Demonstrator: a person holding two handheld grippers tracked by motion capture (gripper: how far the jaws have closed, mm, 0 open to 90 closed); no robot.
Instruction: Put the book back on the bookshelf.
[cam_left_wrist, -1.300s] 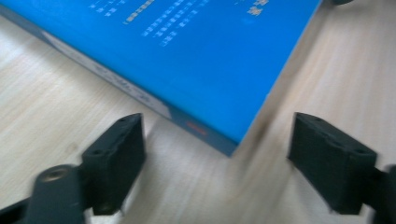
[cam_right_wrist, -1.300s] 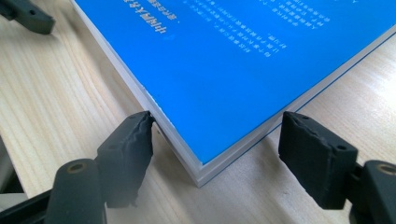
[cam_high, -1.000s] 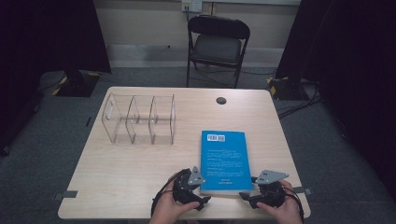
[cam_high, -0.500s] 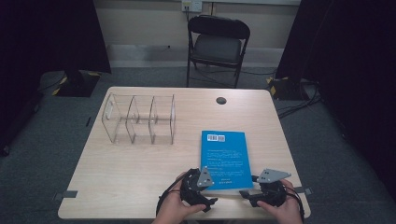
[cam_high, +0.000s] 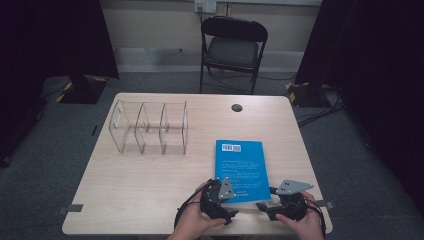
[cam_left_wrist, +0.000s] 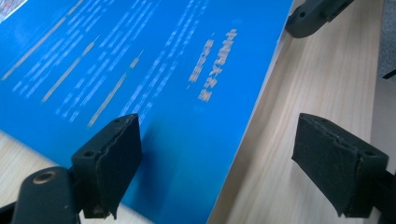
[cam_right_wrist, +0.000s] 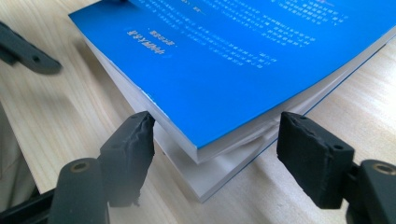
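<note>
Two grippers at the near edge of a blue book

The left gripper (cam_left_wrist: 217, 158) stands wide, one jaw over the blue book's (cam_high: 241, 165) cover, the other over bare counter (cam_high: 150, 180); the cover print is blurred. The right gripper (cam_right_wrist: 215, 149) gapes around the book's near corner, its pads apart from the lifted cover and pages. From above, hands hide both grippers' jaws. A clear acrylic organizer (cam_high: 149, 127) stands well apart.

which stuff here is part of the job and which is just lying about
In the job:
- blue book, lying flat on the table
- left gripper, open at the book's near edge
- right gripper, open at its near corner

Lying about:
- clear divider rack
- black disc on the table
- folding chair
</note>
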